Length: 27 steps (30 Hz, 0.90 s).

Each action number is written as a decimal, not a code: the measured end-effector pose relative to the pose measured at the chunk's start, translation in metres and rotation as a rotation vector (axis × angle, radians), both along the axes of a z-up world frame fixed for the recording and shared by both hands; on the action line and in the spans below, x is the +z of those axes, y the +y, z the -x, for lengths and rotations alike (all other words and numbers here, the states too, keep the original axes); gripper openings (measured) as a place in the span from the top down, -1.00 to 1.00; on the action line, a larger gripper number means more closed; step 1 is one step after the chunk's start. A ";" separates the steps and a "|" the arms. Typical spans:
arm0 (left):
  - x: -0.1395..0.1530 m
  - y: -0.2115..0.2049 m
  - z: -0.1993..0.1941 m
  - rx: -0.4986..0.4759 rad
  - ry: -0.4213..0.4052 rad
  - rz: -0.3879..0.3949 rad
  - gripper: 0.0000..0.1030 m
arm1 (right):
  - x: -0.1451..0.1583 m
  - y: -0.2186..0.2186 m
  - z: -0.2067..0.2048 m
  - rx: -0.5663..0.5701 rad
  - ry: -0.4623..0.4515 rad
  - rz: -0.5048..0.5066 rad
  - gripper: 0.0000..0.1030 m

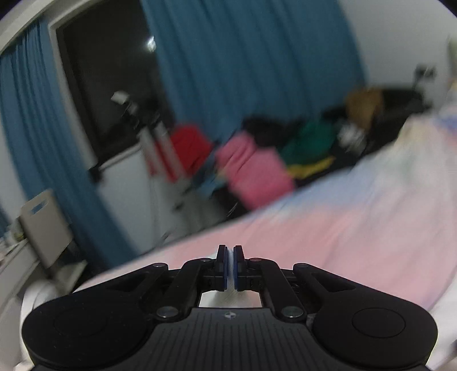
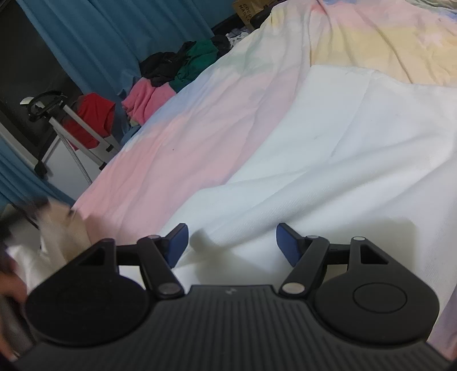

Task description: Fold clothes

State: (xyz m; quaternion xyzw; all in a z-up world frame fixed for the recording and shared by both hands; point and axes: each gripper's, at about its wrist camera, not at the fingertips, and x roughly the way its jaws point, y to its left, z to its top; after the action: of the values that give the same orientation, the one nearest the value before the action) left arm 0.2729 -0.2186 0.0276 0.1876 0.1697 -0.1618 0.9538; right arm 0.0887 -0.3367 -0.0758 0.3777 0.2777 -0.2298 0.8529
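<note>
A white garment point(image 2: 328, 159) lies spread on the pastel bedsheet point(image 2: 177, 137). My right gripper point(image 2: 231, 237) hovers just over its near part, open, with nothing between its blue pads. At the lower left of the right wrist view, a blurred hand and a lifted white corner of cloth point(image 2: 57, 234) show. In the left wrist view, which is motion-blurred, my left gripper point(image 1: 230, 254) is shut, with a thin strip of white cloth point(image 1: 228, 299) pinched between the pads and showing beneath the fingers. The pink part of the sheet point(image 1: 342, 228) lies beyond it.
A pile of pink point(image 2: 145, 100), green point(image 2: 200, 57) and black point(image 2: 162, 65) clothes lies along the bed's far edge. A red cloth point(image 2: 91, 120) hangs on a metal stand. Blue curtains point(image 2: 100, 37) and a dark window stand behind, with a cardboard box point(image 2: 245, 8) at the top.
</note>
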 end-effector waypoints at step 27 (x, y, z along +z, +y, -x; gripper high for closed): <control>-0.017 0.156 0.161 0.081 0.211 0.297 -0.46 | 0.013 0.014 -0.002 0.154 -0.185 -0.047 -0.39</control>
State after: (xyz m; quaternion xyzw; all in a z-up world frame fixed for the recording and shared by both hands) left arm 0.1114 -0.0628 0.0107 0.0199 0.2506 -0.1654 0.9537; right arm 0.0907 -0.3227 -0.0624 0.3948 0.2312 -0.1212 0.8809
